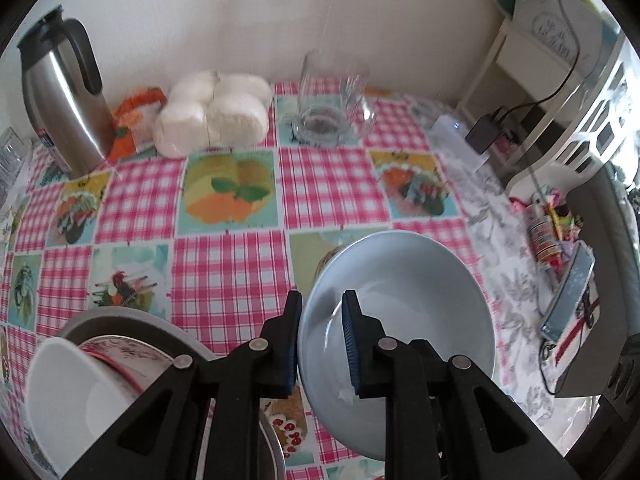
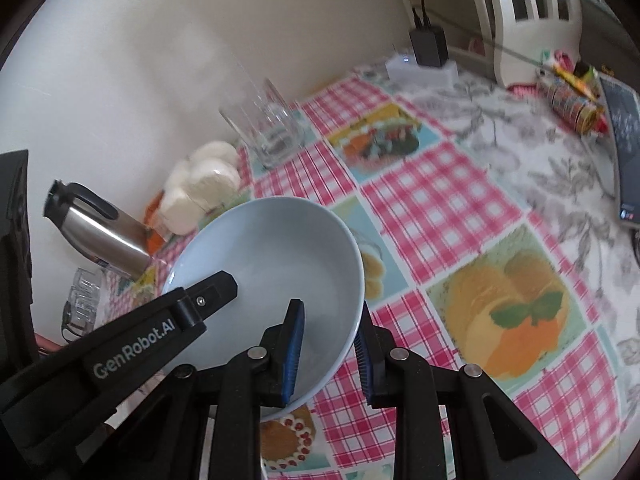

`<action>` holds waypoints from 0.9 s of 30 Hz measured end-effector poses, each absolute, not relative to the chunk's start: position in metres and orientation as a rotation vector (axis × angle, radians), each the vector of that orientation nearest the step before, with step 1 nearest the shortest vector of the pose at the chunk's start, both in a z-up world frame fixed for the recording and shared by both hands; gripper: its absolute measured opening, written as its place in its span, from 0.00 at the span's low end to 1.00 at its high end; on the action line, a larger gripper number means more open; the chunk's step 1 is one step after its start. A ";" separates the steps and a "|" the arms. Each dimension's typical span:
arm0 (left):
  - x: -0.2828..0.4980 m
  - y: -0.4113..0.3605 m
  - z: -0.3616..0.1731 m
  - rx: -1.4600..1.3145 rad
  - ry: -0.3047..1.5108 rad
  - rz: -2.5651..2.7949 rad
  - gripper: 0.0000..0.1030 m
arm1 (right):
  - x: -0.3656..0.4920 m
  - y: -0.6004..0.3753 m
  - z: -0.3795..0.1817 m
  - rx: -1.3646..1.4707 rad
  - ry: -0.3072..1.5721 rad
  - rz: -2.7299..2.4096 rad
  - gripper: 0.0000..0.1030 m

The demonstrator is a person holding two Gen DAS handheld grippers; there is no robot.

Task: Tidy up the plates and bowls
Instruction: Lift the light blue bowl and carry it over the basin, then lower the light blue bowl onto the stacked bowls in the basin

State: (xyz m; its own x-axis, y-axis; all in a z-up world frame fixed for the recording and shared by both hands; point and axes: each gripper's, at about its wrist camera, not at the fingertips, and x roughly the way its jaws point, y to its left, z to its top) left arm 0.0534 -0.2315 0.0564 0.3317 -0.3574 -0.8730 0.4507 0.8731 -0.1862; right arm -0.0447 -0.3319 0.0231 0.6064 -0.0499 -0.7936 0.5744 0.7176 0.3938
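Blur softens the left wrist view's far glass jar [image 1: 332, 100]. The left gripper [image 1: 320, 344] pinches the near rim of the empty pale blue bowl [image 1: 404, 304]; a white bowl [image 1: 68, 396], half cut off, sits left on stacked plates [image 1: 120, 344]. From the right wrist view, the right gripper [image 2: 330, 352] straddles the bowl's [image 2: 272, 256] right rim; whether it clamps is unclear.

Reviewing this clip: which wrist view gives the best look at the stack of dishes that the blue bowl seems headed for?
The left wrist view. It shows the white bowl lying on a patterned plate in a grey dish, beside the left tool gripping the blue bowl. The right wrist view shows none of that stack; the blue bowl and the tools fill that side.
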 end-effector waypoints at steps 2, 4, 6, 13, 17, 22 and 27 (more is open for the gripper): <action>0.051 -0.227 0.067 0.085 1.091 -0.529 0.20 | -0.047 -0.328 0.034 0.680 0.832 -0.392 0.26; 0.047 -0.221 0.077 0.072 1.068 -0.526 0.20 | -0.047 -0.322 0.044 0.661 0.813 -0.388 0.26; 0.045 -0.214 0.086 0.050 1.052 -0.527 0.20 | -0.046 -0.317 0.053 0.641 0.794 -0.382 0.26; 0.041 -0.188 0.106 0.000 1.009 -0.517 0.20 | -0.049 -0.297 0.078 0.600 0.744 -0.353 0.26; 0.040 -0.167 0.112 -0.034 0.998 -0.498 0.20 | -0.047 -0.280 0.086 0.567 0.735 -0.335 0.25; 0.040 -0.140 0.110 -0.084 1.009 -0.478 0.20 | -0.042 -0.261 0.089 0.550 0.734 -0.302 0.26; 0.041 -0.118 0.107 -0.114 1.017 -0.462 0.20 | -0.039 -0.244 0.090 0.527 0.740 -0.285 0.26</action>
State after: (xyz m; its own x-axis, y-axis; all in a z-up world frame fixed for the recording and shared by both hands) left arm 0.0407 -0.1184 0.1067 0.4387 -0.4232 -0.7928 0.3185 0.8981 -0.3032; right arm -0.0387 -0.2445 0.0899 0.7086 -0.0630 -0.7028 0.4245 0.8337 0.3532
